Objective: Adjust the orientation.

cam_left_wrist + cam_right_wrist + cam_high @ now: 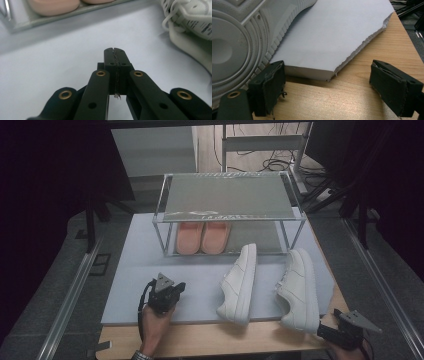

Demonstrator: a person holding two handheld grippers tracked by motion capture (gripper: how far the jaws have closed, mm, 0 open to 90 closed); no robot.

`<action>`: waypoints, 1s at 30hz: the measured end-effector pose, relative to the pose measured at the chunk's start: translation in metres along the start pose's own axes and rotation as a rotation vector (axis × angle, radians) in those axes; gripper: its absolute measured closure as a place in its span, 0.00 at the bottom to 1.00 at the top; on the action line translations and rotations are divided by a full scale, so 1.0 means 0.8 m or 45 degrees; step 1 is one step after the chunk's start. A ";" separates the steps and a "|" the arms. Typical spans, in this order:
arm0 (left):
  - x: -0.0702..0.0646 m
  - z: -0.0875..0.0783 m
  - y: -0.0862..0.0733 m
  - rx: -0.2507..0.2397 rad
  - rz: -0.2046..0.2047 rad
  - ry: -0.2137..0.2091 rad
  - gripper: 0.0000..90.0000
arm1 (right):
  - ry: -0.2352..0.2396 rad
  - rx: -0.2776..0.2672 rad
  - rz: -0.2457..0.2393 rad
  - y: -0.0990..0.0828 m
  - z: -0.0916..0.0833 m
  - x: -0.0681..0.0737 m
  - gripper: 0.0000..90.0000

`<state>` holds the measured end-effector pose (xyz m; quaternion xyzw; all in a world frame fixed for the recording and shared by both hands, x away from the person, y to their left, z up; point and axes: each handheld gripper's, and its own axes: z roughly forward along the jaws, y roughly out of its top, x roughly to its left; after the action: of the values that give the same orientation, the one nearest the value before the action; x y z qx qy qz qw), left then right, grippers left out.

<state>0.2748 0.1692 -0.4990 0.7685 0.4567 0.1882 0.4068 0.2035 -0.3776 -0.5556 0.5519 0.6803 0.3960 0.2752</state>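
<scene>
At the lower left of the high view, the left gripper (167, 296) hovers over the pale mat (125, 285) with its fingers pressed flat together and nothing between them; the left gripper view shows them pointing at bare mat, with the pink slippers (202, 237) on the rack's (165, 202) lower shelf at the top of that frame. If it is meant to help with a shoe, closed fingers can only push, and a push could slide the near sneaker (240, 285) off line.

That sneaker lies at mid-frame on its side, toe toward the rack and heel at the mat's front edge.

Further right, the second sneaker (300, 290) overhangs the mat's front edge onto the wooden counter (225, 340). The right gripper (332, 329), at the lower right, sits just beside its heel with fingers (270, 87) spread wide and holding nothing; the sole fills the left of its view. The likely trouble lies here: the shoe sits off to one side of the gap, so closing now could catch only the sole's rim, and the sneaker may twist out or drop when lifted toward the rack.
</scene>
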 end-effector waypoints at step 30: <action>0.013 -0.033 -0.076 0.010 -0.021 0.229 0.18 | 0.003 0.030 -0.023 0.003 -0.001 0.000 0.16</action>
<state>0.2291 0.2050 -0.5329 0.7463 0.4984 0.2512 0.3628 0.2043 -0.3775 -0.5534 0.5484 0.6902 0.3863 0.2715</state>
